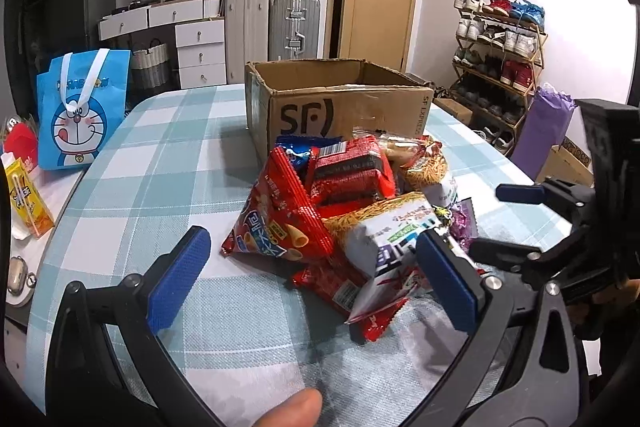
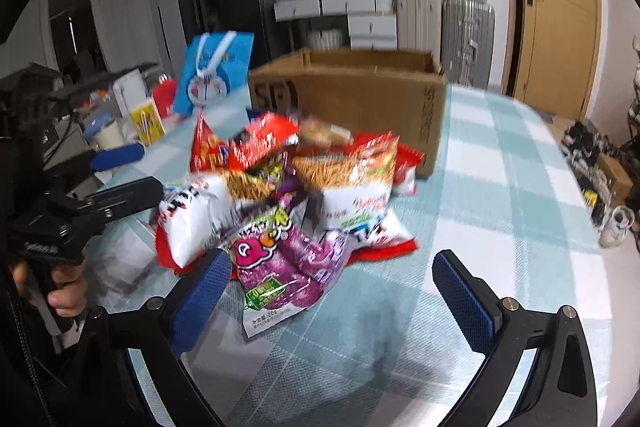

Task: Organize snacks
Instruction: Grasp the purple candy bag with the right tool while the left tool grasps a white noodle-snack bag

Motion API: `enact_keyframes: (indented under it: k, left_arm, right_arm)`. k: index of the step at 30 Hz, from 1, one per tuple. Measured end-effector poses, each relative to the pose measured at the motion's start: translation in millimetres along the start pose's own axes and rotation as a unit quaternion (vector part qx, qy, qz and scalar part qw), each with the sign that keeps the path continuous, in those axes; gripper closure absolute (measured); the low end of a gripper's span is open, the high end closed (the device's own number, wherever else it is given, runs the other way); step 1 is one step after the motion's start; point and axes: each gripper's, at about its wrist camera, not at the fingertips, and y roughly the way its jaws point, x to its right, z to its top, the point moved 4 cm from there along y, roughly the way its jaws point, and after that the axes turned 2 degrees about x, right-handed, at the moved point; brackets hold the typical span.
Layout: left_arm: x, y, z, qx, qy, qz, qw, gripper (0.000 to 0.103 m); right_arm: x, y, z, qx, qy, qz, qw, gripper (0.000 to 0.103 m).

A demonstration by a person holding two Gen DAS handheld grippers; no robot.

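Note:
A pile of snack bags [image 1: 352, 203] lies on the checked table in front of an open cardboard box [image 1: 340, 103]. A red cone-snack bag [image 1: 280, 215] is at the pile's left; a purple candy bag [image 2: 288, 267] is at its near side in the right wrist view. My left gripper [image 1: 312, 275] is open, low over the table just before the pile, its right pad against a white bag [image 1: 388, 247]. My right gripper [image 2: 332, 291] is open, empty, just short of the purple bag. The box also shows in the right wrist view [image 2: 360, 95].
A blue Doraemon bag [image 1: 82, 111] stands at the table's far left, beside a yellow drink carton [image 1: 24, 199]. Suitcases [image 1: 294, 25], drawers and a shoe rack [image 1: 500, 63] stand beyond the table. Each gripper appears at the edge of the other's view.

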Motion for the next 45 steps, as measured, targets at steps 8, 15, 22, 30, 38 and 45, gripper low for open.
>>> enact_keyframes:
  k: [8, 15, 22, 30, 38, 45]
  left_arm:
    - [6, 6, 2, -0.025, -0.004, -0.011, 0.9996, 0.0]
    - [16, 17, -4, -0.047, 0.005, -0.041, 0.998, 0.0]
    - [36, 28, -8, -0.069, 0.021, -0.078, 0.9944, 0.0]
    - [43, 48, -16, -0.104, 0.017, -0.093, 0.9902, 0.029]
    - [41, 49, -17, -0.089, 0.015, -0.09, 0.9918, 0.046]
    - [32, 40, -19, -0.085, 0.009, -0.09, 0.9922, 0.055]
  right_arm:
    - [-14, 20, 0, -0.034, 0.007, 0.026, 0.999, 0.011]
    - [-20, 38, -6, -0.066, 0.022, 0.058, 0.996, 0.044]
    - [-20, 26, -16, -0.056, 0.009, 0.062, 0.996, 0.048]
    - [-17, 6, -33, -0.054, -0.009, 0.053, 0.997, 0.048]
    - [-16, 2, -37, -0.051, -0.005, 0.062, 0.997, 0.048]
    - [-19, -3, -37, -0.04, -0.013, 0.058, 0.997, 0.05]
